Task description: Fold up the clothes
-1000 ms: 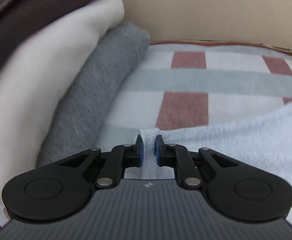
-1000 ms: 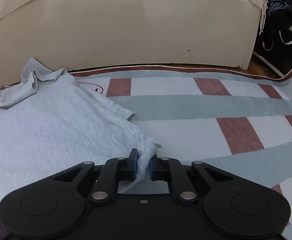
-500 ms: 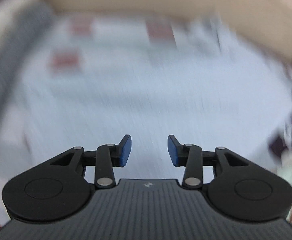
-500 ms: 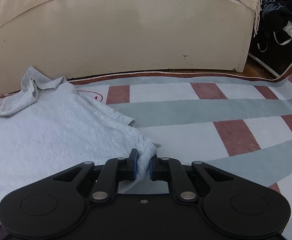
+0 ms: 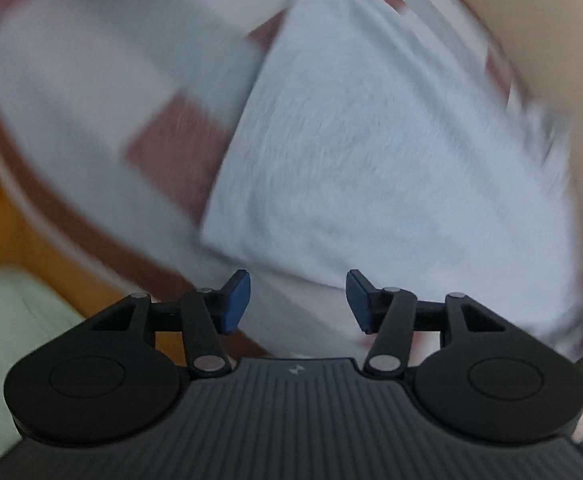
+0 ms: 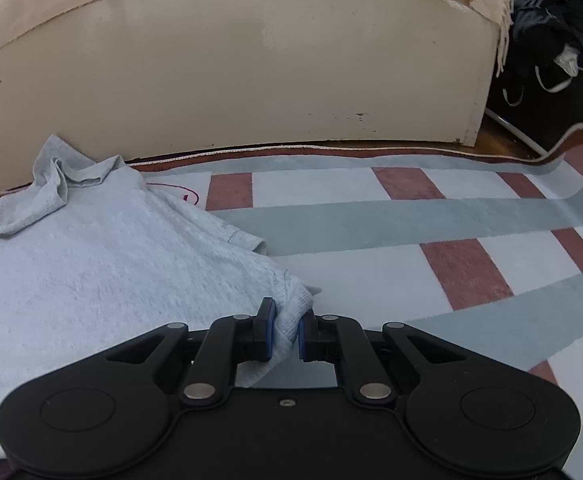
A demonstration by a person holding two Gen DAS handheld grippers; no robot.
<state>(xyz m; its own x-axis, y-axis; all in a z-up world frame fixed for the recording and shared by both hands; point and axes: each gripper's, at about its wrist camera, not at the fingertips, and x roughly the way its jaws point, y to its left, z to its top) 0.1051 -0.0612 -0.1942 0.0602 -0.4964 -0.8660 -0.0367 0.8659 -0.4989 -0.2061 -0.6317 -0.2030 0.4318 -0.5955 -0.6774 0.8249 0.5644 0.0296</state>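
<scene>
Mid-fold on the pale grey shirt [image 6: 91, 264], which lies flat on the striped rug [image 6: 411, 220] in front of the beige sofa [image 6: 251, 60]: the right gripper [image 6: 285, 330] sits low over the rug with its jaws clamped on a bunched corner of the cloth. The left gripper [image 5: 297, 300] hovers above the shirt's near edge, tilted and blurred, jaws wide apart and empty. Next it likely needs a fresh grip on that edge before the fold can go over.

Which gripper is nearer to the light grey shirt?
Right. The right gripper is closed on a corner of the light grey shirt. The left gripper hovers open near its edge, apart from the cloth.
</scene>
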